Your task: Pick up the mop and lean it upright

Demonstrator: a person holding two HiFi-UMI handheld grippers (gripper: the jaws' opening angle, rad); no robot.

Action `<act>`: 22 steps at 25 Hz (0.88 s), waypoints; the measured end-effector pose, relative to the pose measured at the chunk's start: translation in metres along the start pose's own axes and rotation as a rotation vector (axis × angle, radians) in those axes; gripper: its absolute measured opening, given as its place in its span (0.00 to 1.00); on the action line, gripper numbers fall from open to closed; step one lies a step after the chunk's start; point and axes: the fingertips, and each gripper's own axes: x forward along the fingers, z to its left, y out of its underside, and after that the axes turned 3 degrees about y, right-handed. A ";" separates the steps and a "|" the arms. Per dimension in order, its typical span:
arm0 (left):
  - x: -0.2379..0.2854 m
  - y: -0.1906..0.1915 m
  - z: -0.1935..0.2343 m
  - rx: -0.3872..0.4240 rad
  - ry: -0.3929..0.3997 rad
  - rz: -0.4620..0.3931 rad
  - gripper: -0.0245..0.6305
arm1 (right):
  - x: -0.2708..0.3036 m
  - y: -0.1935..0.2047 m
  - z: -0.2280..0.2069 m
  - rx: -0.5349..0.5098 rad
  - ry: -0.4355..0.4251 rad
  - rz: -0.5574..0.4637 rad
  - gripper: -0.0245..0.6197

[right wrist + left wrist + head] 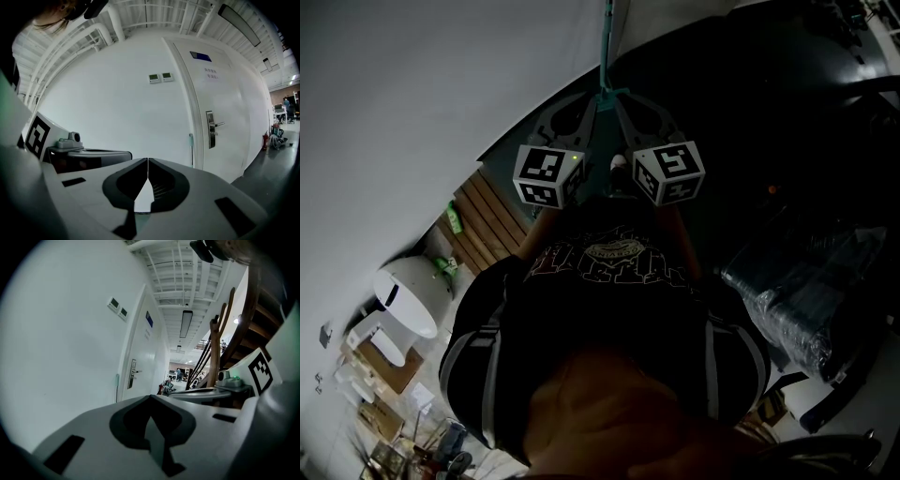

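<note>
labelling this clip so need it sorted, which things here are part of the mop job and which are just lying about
Job: teal mop handle; left gripper and right gripper, jaws of both shut, nothing between them.
Lying about: white door; wooden post; white rounded device; plastic-wrapped bundle.

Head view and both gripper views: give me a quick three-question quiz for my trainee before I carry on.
1. True or false: the right gripper is open.
2. In the head view, the teal mop handle is: A) ahead of the grippers, held by neither; B) clamped in a gripper; C) across the person's lap.
3. How many marker cubes show in the head view?
Key: 1 false, its jaws are together with nothing between them. 2 A; the left gripper is shut and empty too. 3 two.
</note>
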 end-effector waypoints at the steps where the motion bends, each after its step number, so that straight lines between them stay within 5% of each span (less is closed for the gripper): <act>1: 0.007 -0.002 0.002 0.000 -0.003 0.000 0.11 | 0.004 -0.002 -0.005 0.003 -0.004 0.000 0.07; 22: 0.131 -0.027 0.009 -0.019 -0.116 -0.011 0.11 | 0.051 -0.031 -0.124 -0.027 -0.098 0.018 0.07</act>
